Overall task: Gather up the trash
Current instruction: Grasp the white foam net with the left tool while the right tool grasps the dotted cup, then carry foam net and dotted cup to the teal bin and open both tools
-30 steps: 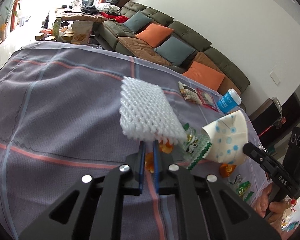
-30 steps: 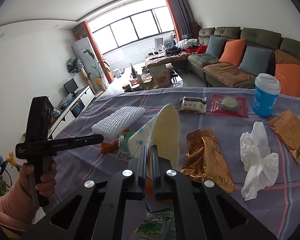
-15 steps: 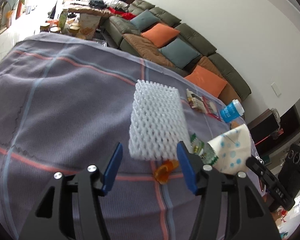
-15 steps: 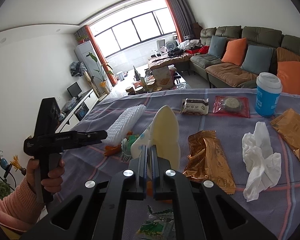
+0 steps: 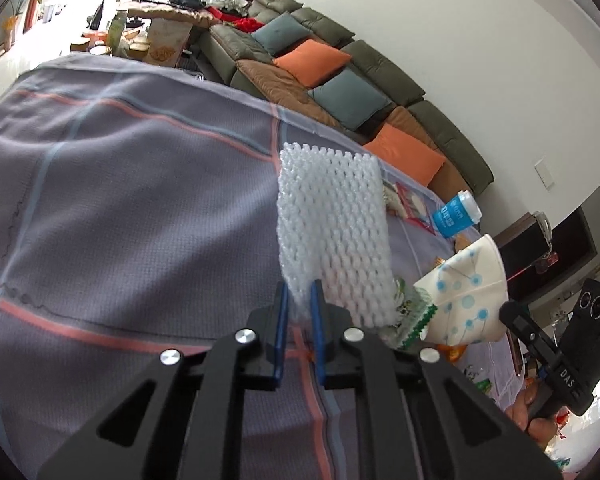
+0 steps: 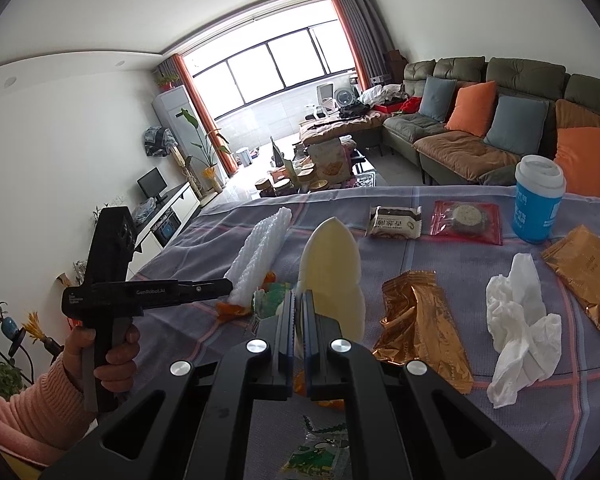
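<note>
Closest in, the left gripper (image 5: 298, 300) has its blue fingers pinched on the bottom edge of a white foam net (image 5: 332, 232), holding it up off the grey plaid tablecloth (image 5: 120, 200). The right gripper (image 6: 298, 312) has its fingers pressed together on a squashed paper cup (image 6: 332, 276) with blue dots on the outside, also lifted above the cloth. Right under and between the two sit some orange peel bits (image 6: 228, 310) and a green snack wrapper (image 6: 272, 300); the fisheye blurs that pile, so I can't tell if the foam is touching any of it.

A bit further out on the right side lie a crumpled gold wrapper (image 6: 424, 324), a wad of white tissue (image 6: 520, 324) and another gold packet (image 6: 580, 268). Near the far edge are a brown cookie pack (image 6: 394, 222), a red-edged packet (image 6: 466, 216) and a blue lidded cup (image 6: 538, 200) standing upright. Behind the table there's the sofa (image 6: 500, 120).
</note>
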